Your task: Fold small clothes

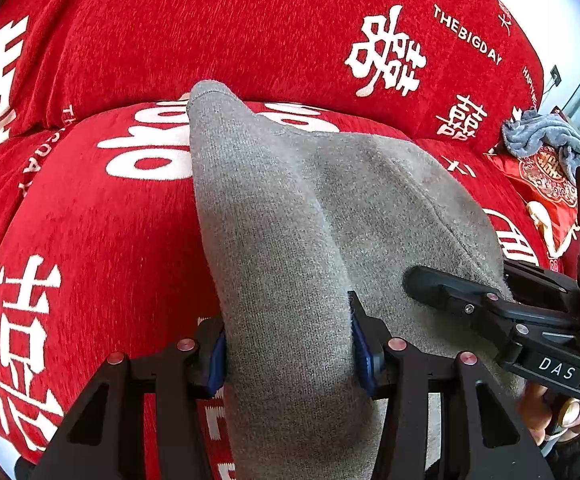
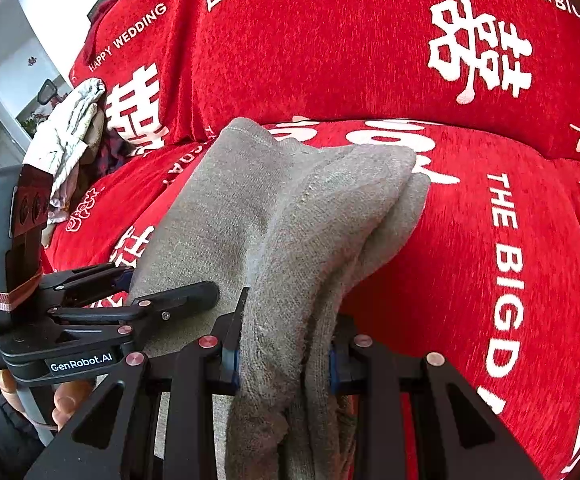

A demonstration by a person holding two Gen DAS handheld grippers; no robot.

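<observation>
Pinching a grey sock (image 1: 290, 240) between its blue-padded fingers, the left gripper (image 1: 287, 344) is clamped on one end; the right gripper (image 2: 283, 352) is likewise clenched on bunched grey sock fabric (two layers, looks like). The sock drapes forward from both tools onto a red sofa cover (image 1: 129, 220) printed with white characters and "THE BIG DAY". Each gripper shows in the other's view, just beside it. A grey cloth (image 1: 546, 136) sits at the far right, a pale crumpled garment (image 2: 69, 132) at far left.
</observation>
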